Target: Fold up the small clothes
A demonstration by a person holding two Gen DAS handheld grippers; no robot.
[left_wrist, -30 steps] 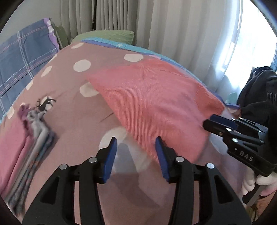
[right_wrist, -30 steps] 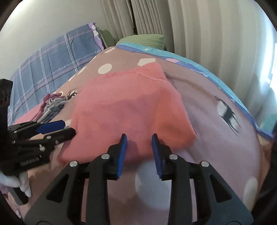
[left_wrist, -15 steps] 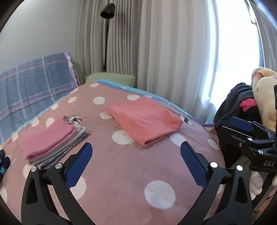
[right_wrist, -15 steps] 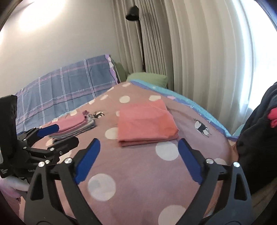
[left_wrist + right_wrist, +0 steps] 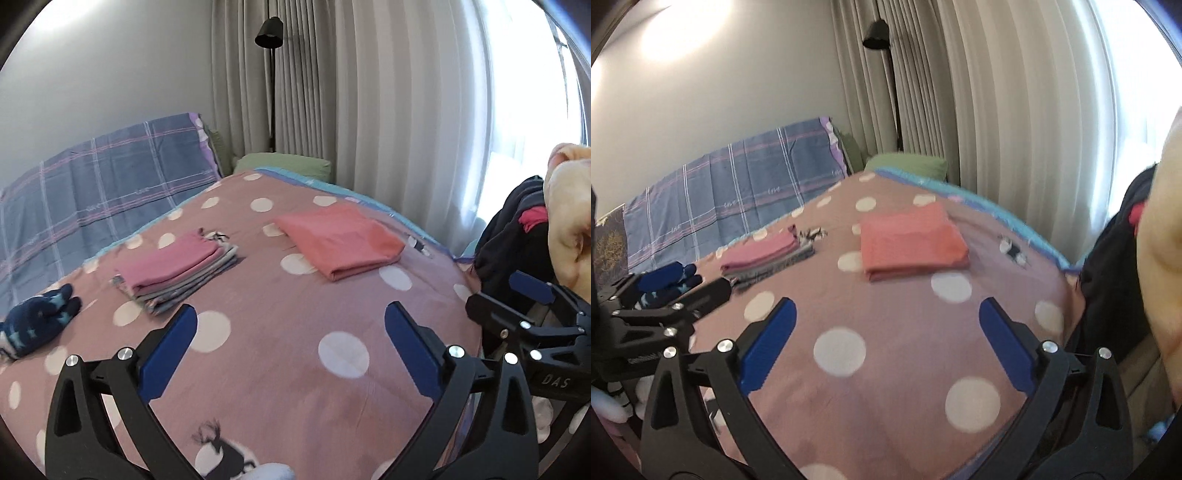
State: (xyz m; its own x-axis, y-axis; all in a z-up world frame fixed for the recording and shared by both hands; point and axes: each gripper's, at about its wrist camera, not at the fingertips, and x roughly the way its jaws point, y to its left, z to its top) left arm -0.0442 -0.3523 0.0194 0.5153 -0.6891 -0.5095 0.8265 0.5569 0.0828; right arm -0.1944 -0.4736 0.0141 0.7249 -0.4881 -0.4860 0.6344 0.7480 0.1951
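Both grippers had backed off the coral sweater since a second ago, left gripper and right gripper jaws just opened wide and empty, leaving it folded on the bed beside the stack, probably done.

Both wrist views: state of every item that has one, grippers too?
left gripper: open, empty
right gripper: open, empty
coral garment: folded, flat on the bedspread
stack of clothes: folded, pink piece on top
navy item: bundled at the bed's left edge
dark clothes: unfolded heap at the right
floor lamp: off
curtains: drawn
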